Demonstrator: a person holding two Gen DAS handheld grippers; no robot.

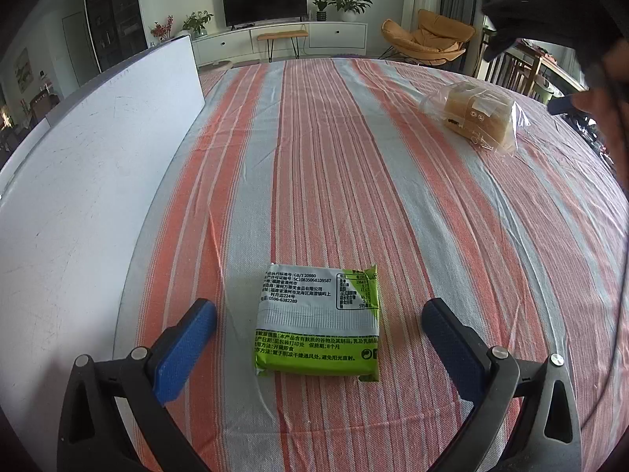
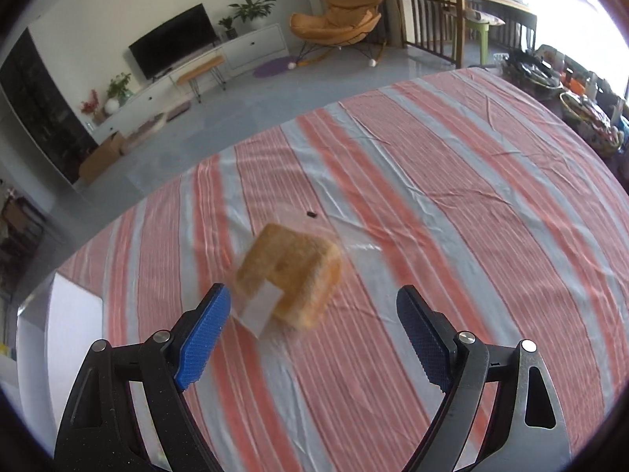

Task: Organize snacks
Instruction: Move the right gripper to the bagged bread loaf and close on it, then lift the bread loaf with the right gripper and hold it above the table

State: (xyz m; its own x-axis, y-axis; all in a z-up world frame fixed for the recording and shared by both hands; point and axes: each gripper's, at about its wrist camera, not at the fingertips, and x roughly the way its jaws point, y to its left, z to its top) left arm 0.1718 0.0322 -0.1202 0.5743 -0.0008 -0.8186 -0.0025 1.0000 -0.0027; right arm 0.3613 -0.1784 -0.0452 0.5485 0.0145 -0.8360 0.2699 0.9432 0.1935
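Bread (image 2: 289, 275) blurred, perhaps bagged, beyond right tool (image 2: 314, 306)

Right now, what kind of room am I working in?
Most likely a home living room: a flat-screen TV on a low white cabinet, an orange lounge chair, and potted plants beyond the striped tablecloth.

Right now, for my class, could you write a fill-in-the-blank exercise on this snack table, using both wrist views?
1. The flat green and silver foil snack packet lies between the fingers of the ____ gripper.
2. The golden-brown cake in clear plastic wrap lies in front of the ____ gripper.
3. Both grippers' jaws stand ____.
4. The striped tablecloth has grey and ____ bands.

Missing words: left; right; open; orange
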